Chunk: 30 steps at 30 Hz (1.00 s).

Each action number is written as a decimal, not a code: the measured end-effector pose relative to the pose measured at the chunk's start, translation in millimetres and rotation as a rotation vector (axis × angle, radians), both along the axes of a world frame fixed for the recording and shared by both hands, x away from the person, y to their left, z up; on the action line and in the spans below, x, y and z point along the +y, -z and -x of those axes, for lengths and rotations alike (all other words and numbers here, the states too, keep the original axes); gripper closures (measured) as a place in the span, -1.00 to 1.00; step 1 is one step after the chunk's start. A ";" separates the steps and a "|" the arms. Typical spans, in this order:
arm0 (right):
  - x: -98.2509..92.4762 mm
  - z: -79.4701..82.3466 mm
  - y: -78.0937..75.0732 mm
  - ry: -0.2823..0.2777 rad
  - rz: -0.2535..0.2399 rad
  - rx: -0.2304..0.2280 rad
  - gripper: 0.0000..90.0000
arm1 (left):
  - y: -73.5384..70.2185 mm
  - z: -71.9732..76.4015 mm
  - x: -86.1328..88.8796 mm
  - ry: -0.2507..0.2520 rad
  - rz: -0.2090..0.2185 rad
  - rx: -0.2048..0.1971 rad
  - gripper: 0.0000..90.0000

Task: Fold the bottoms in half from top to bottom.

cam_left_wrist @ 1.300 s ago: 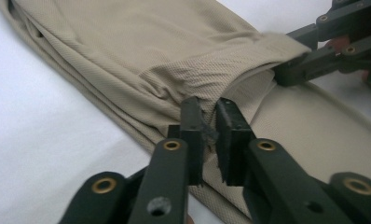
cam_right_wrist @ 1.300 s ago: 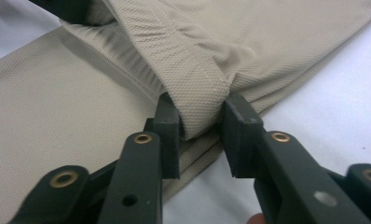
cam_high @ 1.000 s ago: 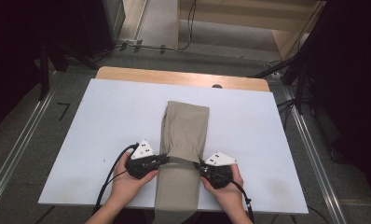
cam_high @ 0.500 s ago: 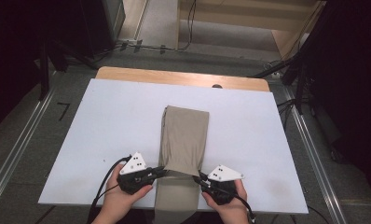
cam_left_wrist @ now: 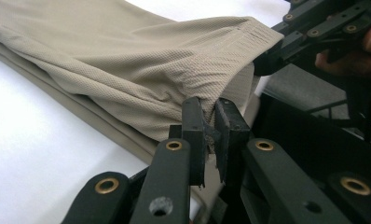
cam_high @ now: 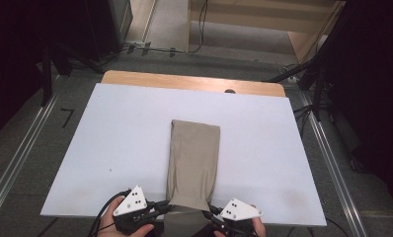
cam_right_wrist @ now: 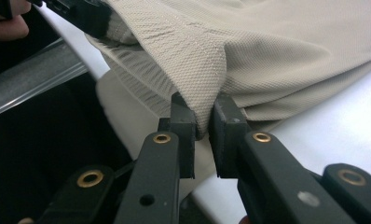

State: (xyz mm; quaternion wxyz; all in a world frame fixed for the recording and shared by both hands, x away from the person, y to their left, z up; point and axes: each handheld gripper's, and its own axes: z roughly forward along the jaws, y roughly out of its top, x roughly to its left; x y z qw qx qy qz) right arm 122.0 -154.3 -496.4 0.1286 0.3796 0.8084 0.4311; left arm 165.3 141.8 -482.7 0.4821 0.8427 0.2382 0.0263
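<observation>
Jaws of left gripper (cam_high: 167, 208) and right gripper (cam_high: 208, 211) pinch cloth (cam_high: 193, 163) hem at table (cam_high: 110, 148) near edge; hands low, level. Gripper views show ribbed hem weave.

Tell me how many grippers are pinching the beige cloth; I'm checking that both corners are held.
2. The left gripper is shut on the beige cloth at its near left corner; the right gripper is shut on its near right corner, at the table's front edge.

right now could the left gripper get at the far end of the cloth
Probably not: the left gripper is shut on the cloth at its near edge, by the table front. The far end lies well up the table, though nothing blocks the way.
</observation>
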 end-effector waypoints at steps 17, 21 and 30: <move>-28.5 -5.0 -33.6 -0.032 -0.113 -0.004 -0.73 | -21.5 -15.2 5.3 0.059 0.093 0.023 -0.73; -33.4 -26.9 -42.2 -0.004 -0.099 -0.026 -0.73 | -25.8 -39.7 2.6 0.075 0.092 0.013 -0.76; -46.7 -94.5 -50.9 0.034 -0.153 -0.028 -0.82 | -27.7 -103.6 -5.1 0.050 0.119 0.013 -0.84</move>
